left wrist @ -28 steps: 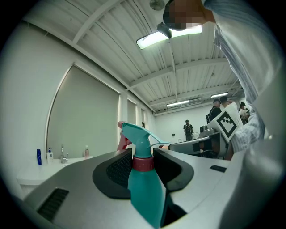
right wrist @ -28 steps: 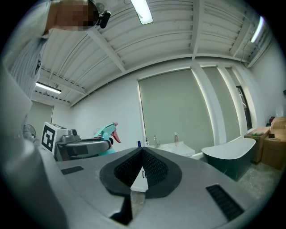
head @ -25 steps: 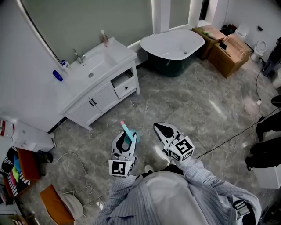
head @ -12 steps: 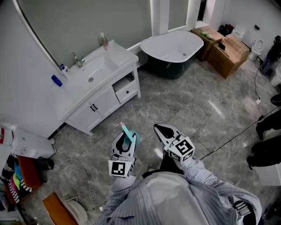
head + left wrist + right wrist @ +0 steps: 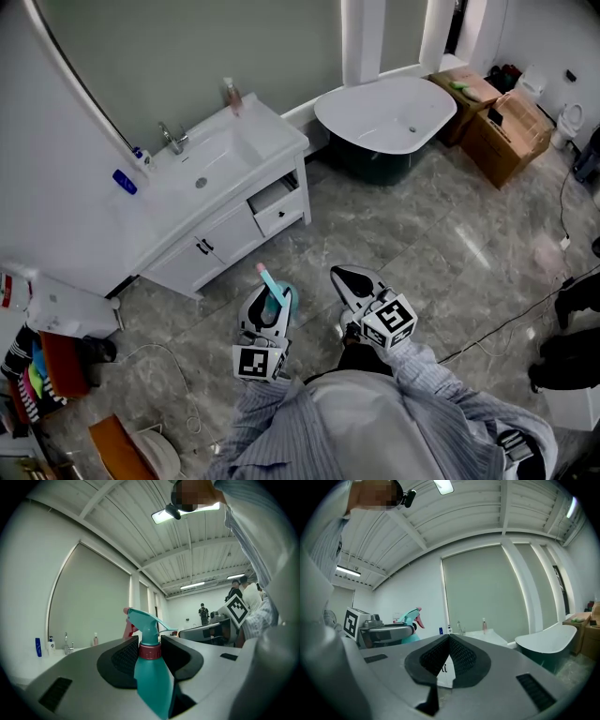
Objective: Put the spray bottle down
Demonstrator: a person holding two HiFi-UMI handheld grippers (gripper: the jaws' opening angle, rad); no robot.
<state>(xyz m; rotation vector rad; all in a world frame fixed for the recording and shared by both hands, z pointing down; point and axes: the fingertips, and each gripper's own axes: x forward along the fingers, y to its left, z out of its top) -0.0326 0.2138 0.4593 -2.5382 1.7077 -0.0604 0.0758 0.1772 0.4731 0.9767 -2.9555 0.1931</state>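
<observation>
The spray bottle (image 5: 149, 677) is teal, with a dark red collar and a pinkish-red nozzle. The floor (image 5: 450, 234) is grey, veined like marble. The sink cabinet (image 5: 234, 234) is white. The bathtub (image 5: 375, 112) is white inside, dark green outside. The shirt (image 5: 375, 422) is pale blue, finely striped. The boxes (image 5: 511, 136) are brown.

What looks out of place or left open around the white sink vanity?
One drawer at the end of the vanity nearer the bathtub stands pulled partly out, while the doors beside it sit flush. Nothing else there looks askew.
</observation>
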